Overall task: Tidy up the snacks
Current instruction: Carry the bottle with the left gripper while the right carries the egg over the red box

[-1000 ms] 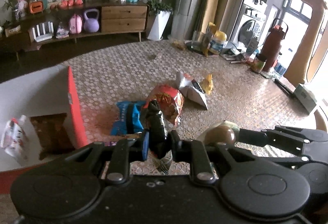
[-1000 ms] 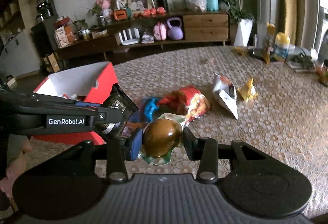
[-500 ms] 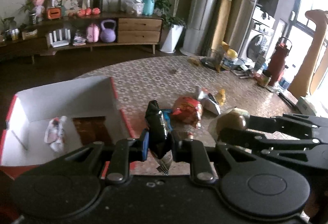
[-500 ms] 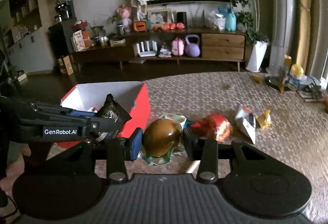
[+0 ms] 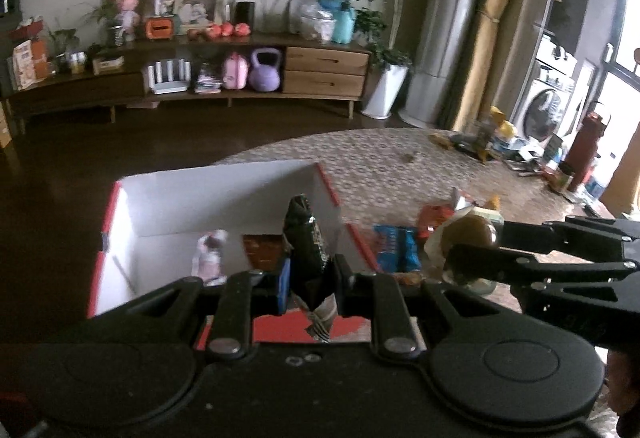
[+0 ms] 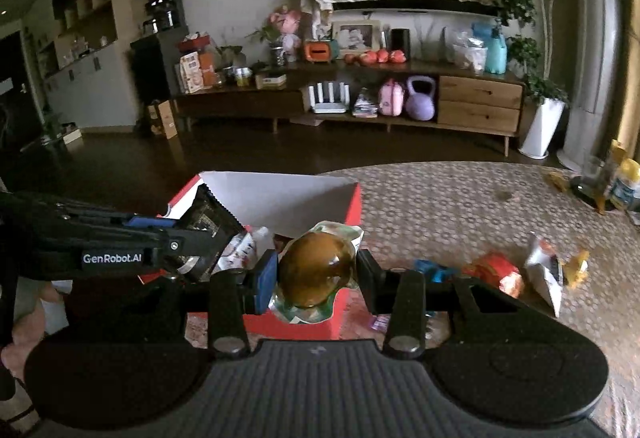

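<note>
Left gripper (image 5: pixel 310 278): fingers clamped on one dark snack packet (image 5: pixel 306 238), held upright over the near edge of the red box (image 5: pixel 120 205). Same packet in the right wrist view (image 6: pixel 212 226), pinched in the left gripper (image 6: pixel 192 242) over the box's left part.

Right gripper (image 6: pixel 316 276): fingers closed on one brown glossy pouch snack (image 6: pixel 318 270), just over the box's near right corner. Left wrist view shows it (image 5: pixel 466 234) to the right of the box, in the right gripper (image 5: pixel 460 254).

Red box (image 6: pixel 348 209), white inside, open top, sits on the patterned surface (image 6: pixel 460 197). Inside: 2 items visible – one pale pink-white packet (image 5: pixel 210 254) and one brown packet (image 5: pixel 262 252), side by side on the box floor. Anything more in there is hidden behind the grippers.

Loose on the surface to the right of the box, 4 snacks:
- 1 blue bag (image 5: pixel 394 248), nearest the box
- 1 red-orange bag (image 6: pixel 496 272)
- 1 white-and-red bag (image 6: pixel 546 270)
- 1 small yellow wrapper (image 6: pixel 578 264), touching the white bag or just beside it, can't tell

Small purple scrap (image 6: pixel 378 322) under the right gripper's right finger, too hidden to identify.
</note>
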`<state>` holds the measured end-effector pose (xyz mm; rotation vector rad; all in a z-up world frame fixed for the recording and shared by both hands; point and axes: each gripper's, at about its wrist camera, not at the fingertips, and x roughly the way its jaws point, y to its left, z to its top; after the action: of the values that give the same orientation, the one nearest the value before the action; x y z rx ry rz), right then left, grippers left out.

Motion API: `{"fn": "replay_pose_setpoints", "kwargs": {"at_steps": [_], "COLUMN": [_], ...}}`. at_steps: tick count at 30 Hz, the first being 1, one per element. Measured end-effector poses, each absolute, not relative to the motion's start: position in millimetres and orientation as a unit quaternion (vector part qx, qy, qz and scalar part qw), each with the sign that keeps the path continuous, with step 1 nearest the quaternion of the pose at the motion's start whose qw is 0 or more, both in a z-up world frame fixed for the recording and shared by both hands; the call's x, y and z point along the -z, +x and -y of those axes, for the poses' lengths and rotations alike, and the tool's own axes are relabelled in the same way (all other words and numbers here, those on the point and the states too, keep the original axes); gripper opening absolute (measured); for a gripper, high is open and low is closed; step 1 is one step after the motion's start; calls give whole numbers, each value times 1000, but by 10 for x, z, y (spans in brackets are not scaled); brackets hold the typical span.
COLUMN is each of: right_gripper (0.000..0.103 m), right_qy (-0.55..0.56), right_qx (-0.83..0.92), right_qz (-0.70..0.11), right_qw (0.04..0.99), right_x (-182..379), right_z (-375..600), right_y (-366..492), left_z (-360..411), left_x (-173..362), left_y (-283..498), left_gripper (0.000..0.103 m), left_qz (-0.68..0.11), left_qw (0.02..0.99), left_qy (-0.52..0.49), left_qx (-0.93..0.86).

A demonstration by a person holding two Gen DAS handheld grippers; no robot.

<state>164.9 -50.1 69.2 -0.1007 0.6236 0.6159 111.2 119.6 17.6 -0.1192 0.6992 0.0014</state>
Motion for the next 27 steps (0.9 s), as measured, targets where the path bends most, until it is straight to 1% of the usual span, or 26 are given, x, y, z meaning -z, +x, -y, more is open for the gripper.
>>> {"fn": "replay_pose_setpoints", "kwargs": {"at_steps": [13,27], "right_gripper": [42,42], "right_qy": [-66,-81], "right_qx": [-333,-314], "right_qz": [-325,-360], "right_qw": [883,875], "right_x": [-531,-108], "right_z": [-181,-475], "right_y": [1839,2225], "left_z": [-1791,-2273], "left_x": [-90,285], "left_y": [1266,1511], "left_gripper": [18,18], "left_qz": [-352,-392], "left_qw": [932,913], "left_qy": [-57,-53], "left_qx": [-57,-98]}}
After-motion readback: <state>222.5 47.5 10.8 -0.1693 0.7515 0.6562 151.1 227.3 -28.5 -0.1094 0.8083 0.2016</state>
